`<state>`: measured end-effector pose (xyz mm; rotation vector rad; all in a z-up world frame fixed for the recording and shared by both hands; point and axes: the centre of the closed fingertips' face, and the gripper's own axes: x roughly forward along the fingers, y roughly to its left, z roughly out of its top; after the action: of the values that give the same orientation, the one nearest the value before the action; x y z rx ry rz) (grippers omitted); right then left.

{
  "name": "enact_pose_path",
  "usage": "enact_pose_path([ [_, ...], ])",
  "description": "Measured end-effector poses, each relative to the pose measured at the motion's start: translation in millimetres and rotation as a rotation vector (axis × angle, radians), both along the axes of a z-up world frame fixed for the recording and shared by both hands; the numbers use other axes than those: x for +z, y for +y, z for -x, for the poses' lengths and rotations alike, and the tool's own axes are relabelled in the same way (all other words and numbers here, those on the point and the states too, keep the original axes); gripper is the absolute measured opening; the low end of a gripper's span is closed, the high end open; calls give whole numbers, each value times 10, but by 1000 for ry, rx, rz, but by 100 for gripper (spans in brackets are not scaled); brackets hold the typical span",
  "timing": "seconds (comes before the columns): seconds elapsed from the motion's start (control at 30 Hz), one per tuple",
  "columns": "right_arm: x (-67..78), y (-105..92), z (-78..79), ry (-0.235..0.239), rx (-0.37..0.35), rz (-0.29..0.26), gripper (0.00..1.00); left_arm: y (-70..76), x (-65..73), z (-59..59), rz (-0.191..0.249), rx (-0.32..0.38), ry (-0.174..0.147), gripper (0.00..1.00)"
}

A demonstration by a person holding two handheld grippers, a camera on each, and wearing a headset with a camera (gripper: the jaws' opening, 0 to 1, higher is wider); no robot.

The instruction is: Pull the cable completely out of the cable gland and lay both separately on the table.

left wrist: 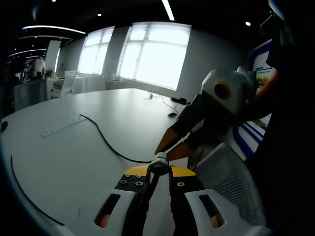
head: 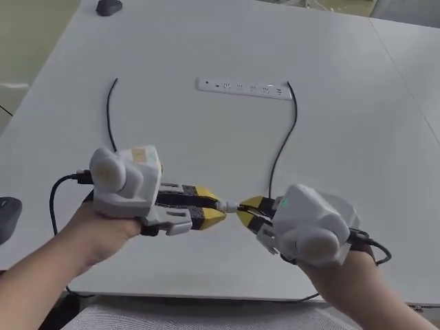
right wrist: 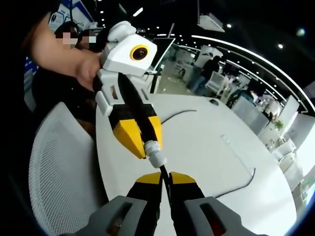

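Observation:
A small white cable gland (head: pixel 230 205) hangs just above the table's near edge, between the two grippers. My left gripper (head: pixel 218 210) comes in from the left and is shut on the gland (left wrist: pixel 158 162). My right gripper (head: pixel 246 212) faces it tip to tip and is shut on the thin black cable (right wrist: pixel 166 173) that leaves the gland (right wrist: pixel 155 151). In the right gripper view the left gripper (right wrist: pixel 149 146) pinches the gland between its yellow jaws. The right gripper (left wrist: pixel 170 145) shows just behind the gland in the left gripper view. A black cable (head: pixel 282 148) trails across the table toward the right gripper.
A white power strip (head: pixel 244 88) lies at the table's far middle. Another thin black cable (head: pixel 108 113) lies to the left. A dark mouse (head: pixel 108 7) sits at the far edge. A white mesh chair (right wrist: pixel 59 167) stands below the near edge.

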<state>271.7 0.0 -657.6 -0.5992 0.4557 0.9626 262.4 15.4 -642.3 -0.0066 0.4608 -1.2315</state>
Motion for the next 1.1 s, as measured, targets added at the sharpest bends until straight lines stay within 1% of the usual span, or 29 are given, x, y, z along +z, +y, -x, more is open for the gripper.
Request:
enact_pose_path([
  [0.17,13,-28,-25,12,-15,-29,0,-17,9,-15,5,15,-1,14],
  [0.27,10,-42,-38,31,-33,-52,0,-27,4,-22,5,24,-3,14],
  [0.33,2,-51,-40,29,-38,-45,0,-29,1,-27,5,29,-2,14],
  [0.5,3,-56,-45,33,-42,-56,0,-24,-2,-38,6,39,-3,14],
  [0.6,-9,-87,-76,40,-61,-62,0,3,-15,-53,9,52,-2,14],
  [0.73,-32,-144,-101,61,-86,-78,0,22,3,-56,17,62,6,14],
  [0.77,-40,-162,-111,61,-92,-79,0,22,8,-56,16,63,3,15],
  [0.83,-61,-198,-131,77,-117,-93,0,26,5,-64,16,67,3,15],
  [0.9,-94,-254,-162,103,-159,-117,0,28,6,-75,18,73,5,15],
  [1.03,-169,-355,-194,116,-198,-117,0,22,14,-79,17,74,3,15],
  [1.1,-222,-433,-217,131,-239,-119,0,16,16,-74,18,73,4,15],
])
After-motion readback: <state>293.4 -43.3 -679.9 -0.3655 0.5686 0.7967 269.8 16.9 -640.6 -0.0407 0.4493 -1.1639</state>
